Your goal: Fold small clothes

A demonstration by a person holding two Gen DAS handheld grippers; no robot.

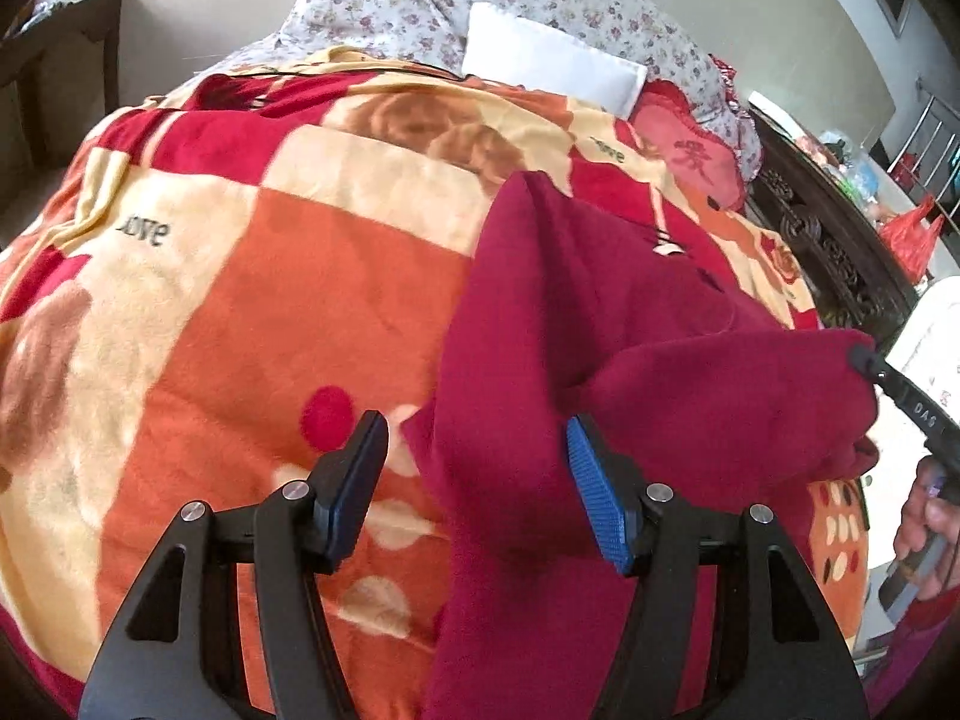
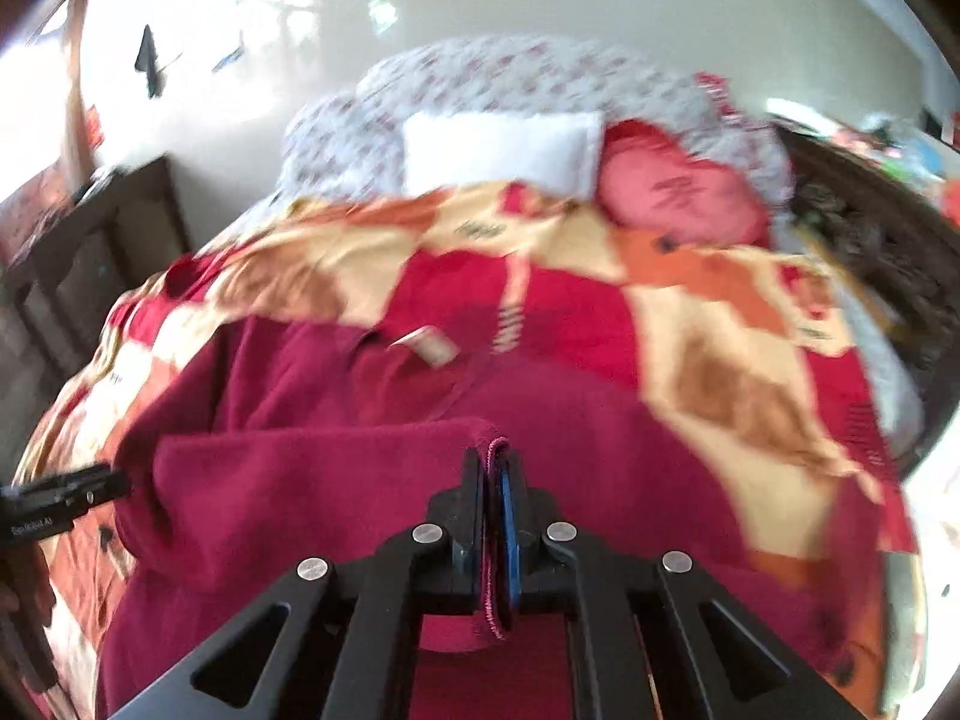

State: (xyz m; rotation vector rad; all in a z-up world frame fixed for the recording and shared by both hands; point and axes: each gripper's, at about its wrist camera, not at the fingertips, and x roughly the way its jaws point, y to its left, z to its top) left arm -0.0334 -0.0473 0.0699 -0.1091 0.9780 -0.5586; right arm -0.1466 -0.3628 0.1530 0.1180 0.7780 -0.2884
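The right wrist view was motion-blurred throughout; lettering on the blanket (image 2: 738, 360) beyond the fingers could not be read. The garment's (image 2: 312, 480) lower part was cut off by the frame edge beneath the fingers. In the left wrist view, the right gripper (image 1: 864, 360) was largely cut off at the frame edge, its fingertips buried in fabric.

1. "Love" in dark letters stands on a cream square of the patterned blanket (image 1: 180, 300), up and to the left of the left gripper (image 1: 477, 489).
2. The same word, blurred, shows on the blanket beyond that gripper, near the pink pillow (image 1: 690, 162).
3. That pillow bears a large red Chinese character, too soft to read.
4. "DAS" stands on the right gripper (image 1: 864, 360), off to the right.
5. The lettering on the left gripper in the right wrist view is blurred beyond reading.
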